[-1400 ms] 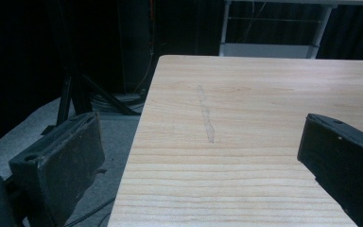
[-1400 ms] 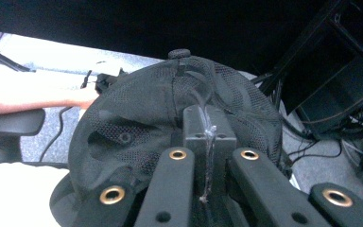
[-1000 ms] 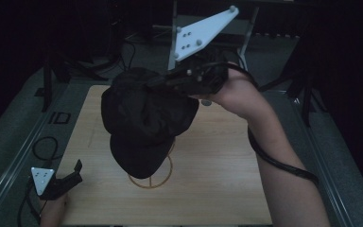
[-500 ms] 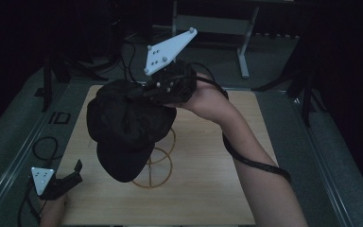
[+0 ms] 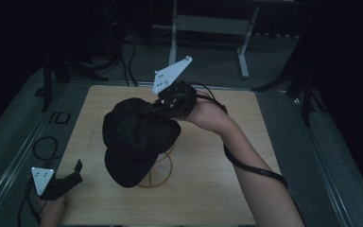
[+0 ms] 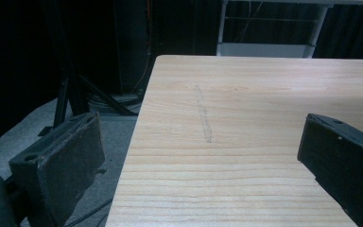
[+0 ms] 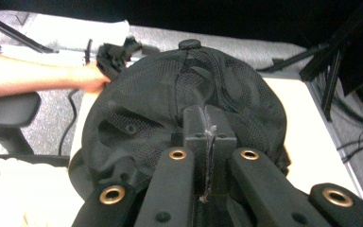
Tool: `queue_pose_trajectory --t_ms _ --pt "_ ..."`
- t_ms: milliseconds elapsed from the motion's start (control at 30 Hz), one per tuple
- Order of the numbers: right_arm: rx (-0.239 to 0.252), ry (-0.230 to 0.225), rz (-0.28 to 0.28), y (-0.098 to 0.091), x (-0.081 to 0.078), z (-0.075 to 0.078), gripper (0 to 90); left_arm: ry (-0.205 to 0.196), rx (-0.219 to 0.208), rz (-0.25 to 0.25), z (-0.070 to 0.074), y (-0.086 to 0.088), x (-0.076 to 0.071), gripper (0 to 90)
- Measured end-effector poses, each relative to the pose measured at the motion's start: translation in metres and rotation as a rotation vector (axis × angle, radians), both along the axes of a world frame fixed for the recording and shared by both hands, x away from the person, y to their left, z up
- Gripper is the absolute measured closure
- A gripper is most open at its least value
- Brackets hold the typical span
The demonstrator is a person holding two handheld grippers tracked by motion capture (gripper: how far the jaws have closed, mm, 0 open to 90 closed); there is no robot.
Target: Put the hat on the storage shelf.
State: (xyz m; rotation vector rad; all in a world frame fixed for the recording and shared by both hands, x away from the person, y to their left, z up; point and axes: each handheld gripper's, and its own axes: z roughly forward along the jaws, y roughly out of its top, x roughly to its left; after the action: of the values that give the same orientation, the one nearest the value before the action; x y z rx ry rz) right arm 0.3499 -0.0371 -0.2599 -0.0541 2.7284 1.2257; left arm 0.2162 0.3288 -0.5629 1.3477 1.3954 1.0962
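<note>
High view: a black mesh baseball cap (image 5: 139, 137) hangs over a gold wire stand (image 5: 158, 172) near the middle of the wooden table (image 5: 246, 189), pinched at its rear edge by the right gripper (image 5: 163, 108), whose grey three-cornered plate (image 5: 171, 74) tilts above and behind the stand. The right hand (image 5: 208, 116) reaches in from the stand's far right side. The cap's brim (image 5: 125, 165) droops toward the stand's near left, and most of the wire frame is hidden beneath the crown, so whether the cap rests on the stand or merely hovers over it cannot be told.

In the right gripper view the jaws are pressed together on a thin fold of the cap's fabric, the crown button (image 7: 189, 44) visible beyond them. The left gripper (image 5: 73, 171) sits well to the stand's near left at the table's corner; in the left gripper view its jaws stand wide apart with nothing between them, bare wood ahead.

The risks, as a judgement: the grip takes only a narrow fold of loose mesh, so the cap could slip free and fall off-centre. The light-looking wire stand could tip or slide if the cap drags against it, since nothing braces it and the left gripper is well away. The brim's weight pulling to one side may leave the cap lopsided on the frame, or snag the mesh on a wire.
</note>
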Motion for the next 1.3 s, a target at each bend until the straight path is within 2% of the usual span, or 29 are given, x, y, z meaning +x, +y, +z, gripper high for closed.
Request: queue_pose_trajectory --t_ms 267,367,433,767,867,933,1067,1200,1300 --pt "-0.054 0.017 -0.039 -0.01 0.013 -0.034 89.6 0.0 -0.001 0.001 0.0 0.0 0.0 1.8" --pt "-0.046 0.037 -0.046 -0.016 0.017 -0.043 89.6 -0.001 -0.001 0.001 0.0 0.0 0.0 1.8" --pt "-0.022 0.051 -0.05 -0.021 0.02 -0.047 89.5 -0.002 0.0 0.001 0.0 0.0 0.0 1.8" --pt "0.034 0.073 -0.104 -0.044 0.029 -0.062 87.9 -0.003 0.001 0.002 0.0 0.0 0.0 1.8" --pt "0.045 0.072 -0.113 -0.047 0.03 -0.065 81.1 -0.004 0.002 0.004 0.0 -0.001 0.0 1.8" --pt "0.027 0.07 -0.126 -0.047 0.031 -0.068 72.9 -0.004 0.003 0.003 0.0 -0.001 0.0 1.8" --pt "-0.015 0.066 -0.126 -0.042 0.03 -0.075 71.9 -0.004 0.001 0.003 0.0 -0.001 0.0 1.8" --pt "-0.009 0.085 -0.128 -0.042 0.032 -0.078 69.2 -0.005 0.0 0.002 0.0 -0.001 0.0 1.8" --pt "-0.014 0.088 -0.135 -0.042 0.032 -0.079 58.5 -0.005 0.0 0.001 0.0 0.0 0.0 1.8"
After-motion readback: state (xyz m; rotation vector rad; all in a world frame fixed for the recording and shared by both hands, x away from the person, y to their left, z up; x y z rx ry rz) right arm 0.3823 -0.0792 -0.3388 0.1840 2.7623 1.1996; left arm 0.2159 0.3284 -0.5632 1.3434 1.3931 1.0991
